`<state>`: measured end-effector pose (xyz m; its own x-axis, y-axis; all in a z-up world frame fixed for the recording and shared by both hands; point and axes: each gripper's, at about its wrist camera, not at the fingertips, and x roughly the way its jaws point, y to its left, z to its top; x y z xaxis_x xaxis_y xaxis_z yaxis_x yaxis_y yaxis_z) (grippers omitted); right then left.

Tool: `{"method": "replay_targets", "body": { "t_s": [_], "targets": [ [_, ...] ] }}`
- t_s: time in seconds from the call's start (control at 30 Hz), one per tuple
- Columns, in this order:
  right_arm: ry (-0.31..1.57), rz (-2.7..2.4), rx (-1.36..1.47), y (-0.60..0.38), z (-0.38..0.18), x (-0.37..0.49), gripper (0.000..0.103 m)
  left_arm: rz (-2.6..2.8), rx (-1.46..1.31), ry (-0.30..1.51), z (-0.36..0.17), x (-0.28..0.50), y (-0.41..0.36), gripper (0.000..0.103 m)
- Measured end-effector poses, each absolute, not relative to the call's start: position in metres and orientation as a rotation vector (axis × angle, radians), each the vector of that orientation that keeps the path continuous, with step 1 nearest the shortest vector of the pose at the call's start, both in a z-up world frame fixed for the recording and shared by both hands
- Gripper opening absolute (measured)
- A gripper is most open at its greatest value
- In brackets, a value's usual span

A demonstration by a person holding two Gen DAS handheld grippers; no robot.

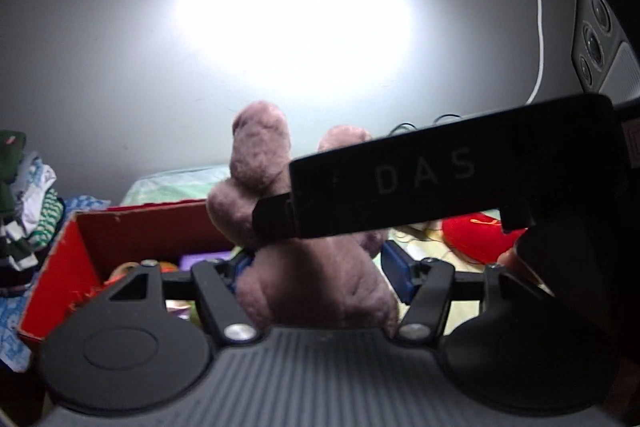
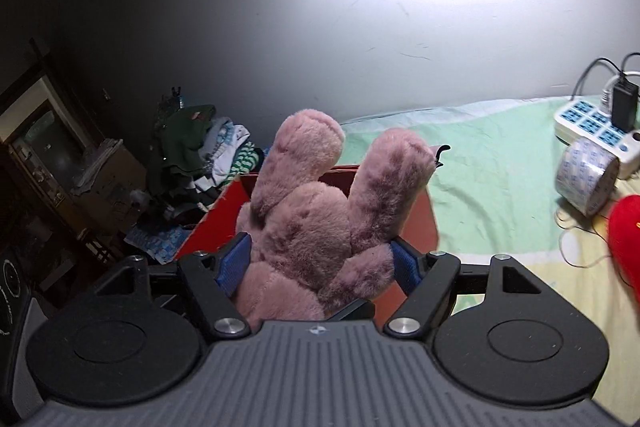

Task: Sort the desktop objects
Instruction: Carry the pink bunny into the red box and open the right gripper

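Both tongs [image 1: 316, 267] [image 2: 316, 263] clamp pink plush rabbit [image 2: 316, 227], red box [image 1: 96, 239] behind, tape roll [image 2: 586, 181] right.

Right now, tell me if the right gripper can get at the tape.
Probably not yet. The right gripper is shut on the plush, so its jaws are full. The tape lies off to its right by the power strip, with nothing between.

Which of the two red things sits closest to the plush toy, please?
The open red box, right behind the plush toy; the red cushion lies off to the right, apart.
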<state>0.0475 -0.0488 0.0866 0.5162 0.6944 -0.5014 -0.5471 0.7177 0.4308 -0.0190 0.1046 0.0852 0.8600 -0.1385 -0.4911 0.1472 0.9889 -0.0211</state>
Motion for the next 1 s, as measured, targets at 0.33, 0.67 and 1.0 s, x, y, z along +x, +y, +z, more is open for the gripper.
{"method": "replay_targets", "body": {
  "t_s": [0.33,0.67,1.0],
  "targets": [
    [0.785,0.765,0.086,0.074,0.058,0.078,0.075,-0.11,-0.109,0.654,0.045,0.027,0.213,0.064],
    [0.88,0.661,0.139,0.097,0.029,0.091,0.076,-0.111,-0.164,0.754,0.011,0.037,0.24,0.07],
    [0.793,0.605,0.299,0.046,0.052,0.062,0.076,-0.009,-0.098,0.802,0.035,0.028,0.225,0.078]
  ]
}}
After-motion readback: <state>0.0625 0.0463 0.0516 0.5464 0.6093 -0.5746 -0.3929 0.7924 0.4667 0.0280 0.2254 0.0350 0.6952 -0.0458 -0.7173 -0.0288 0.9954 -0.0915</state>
